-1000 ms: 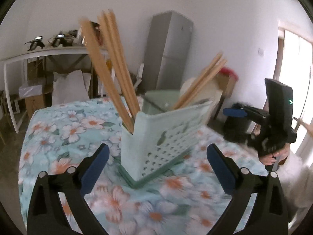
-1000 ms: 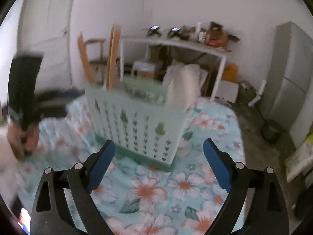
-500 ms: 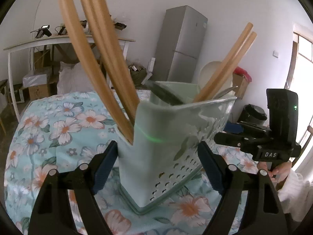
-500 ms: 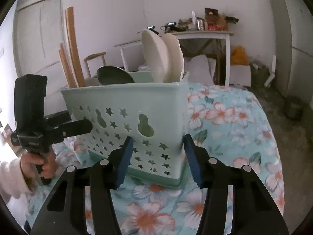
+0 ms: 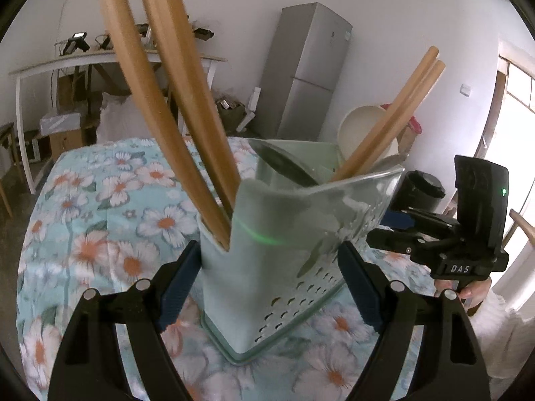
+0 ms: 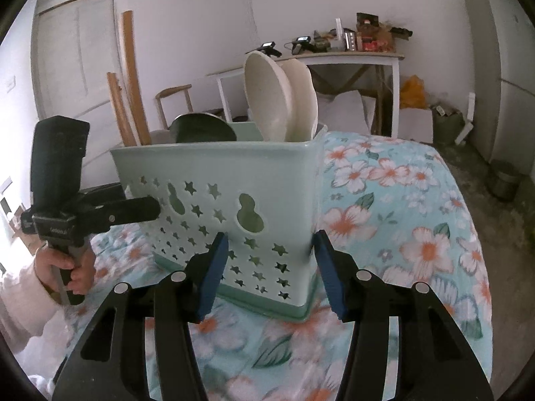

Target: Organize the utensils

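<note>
Jaws of left gripper (image 5: 269, 277) and right gripper (image 6: 270, 269) clamped on green utensil caddy (image 6: 234, 180).

The left gripper (image 5: 269, 280) points forward and downward, its two blue pads (image 5: 179, 279) pressed against opposite sides of a pale green holder's corner, one at 9 o'clock and one at 3 o'clock. The right gripper (image 6: 271, 269) tilts downward likewise, its blue pads (image 6: 214, 272) clamped on another corner of the same holder, standing narrower than the left pair. In the right wrist view a hand (image 6: 68, 265) in a pale sleeve at 8 o'clock grips the left gripper's handle
</note>
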Demonstrator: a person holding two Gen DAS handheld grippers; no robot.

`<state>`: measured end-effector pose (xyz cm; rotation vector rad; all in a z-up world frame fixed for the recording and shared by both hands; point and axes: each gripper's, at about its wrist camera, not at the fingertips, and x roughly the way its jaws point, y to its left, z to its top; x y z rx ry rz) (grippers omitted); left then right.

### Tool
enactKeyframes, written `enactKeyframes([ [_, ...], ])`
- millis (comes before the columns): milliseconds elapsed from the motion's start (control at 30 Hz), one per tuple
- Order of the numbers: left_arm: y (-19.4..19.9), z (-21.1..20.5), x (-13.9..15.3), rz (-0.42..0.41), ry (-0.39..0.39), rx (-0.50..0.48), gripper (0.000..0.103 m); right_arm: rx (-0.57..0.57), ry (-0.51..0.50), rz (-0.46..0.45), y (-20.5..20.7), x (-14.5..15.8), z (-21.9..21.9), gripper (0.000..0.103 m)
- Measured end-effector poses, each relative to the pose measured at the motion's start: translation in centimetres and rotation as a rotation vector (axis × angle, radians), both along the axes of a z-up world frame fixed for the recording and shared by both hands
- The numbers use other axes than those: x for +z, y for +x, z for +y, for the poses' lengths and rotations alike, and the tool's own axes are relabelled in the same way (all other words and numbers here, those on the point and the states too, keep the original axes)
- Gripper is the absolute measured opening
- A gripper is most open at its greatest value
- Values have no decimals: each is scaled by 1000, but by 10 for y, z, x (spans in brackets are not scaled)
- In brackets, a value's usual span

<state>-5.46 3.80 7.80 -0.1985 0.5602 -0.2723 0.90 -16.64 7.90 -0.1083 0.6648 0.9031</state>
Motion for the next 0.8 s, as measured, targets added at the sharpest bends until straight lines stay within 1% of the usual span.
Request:
enactKeyframes([
  [133,-17,-5,2,15,9,-28,81,10,-12,-1,-19,2,-5,52],
  [300,-34,-11,0,21,-2,-56,81,16,11,14,-39,3,-18,52],
  [367,-40,-13,-3,12,12,-68,83,25,18,26,-44,2,-21,52],
  [433,-42,-18,-6,-6,35,-67,84,33,24,22,-48,0,-24,53],
  [500,-44,-22,-7,-19,42,-61,85,36,32,13,-49,-1,-25,55],
  [533,-45,-22,-7,-20,40,-60,85,38,36,13,-49,-1,-25,55],
  [600,-47,-20,-6,-18,10,-61,87,43,45,13,-50,-2,-25,58],
  [700,-49,-19,-8,-8,-2,-50,89,45,55,5,-51,-2,-24,59],
  [800,-50,-23,-9,0,37,-35,90,46,62,-18,-54,-3,-23,63],
])
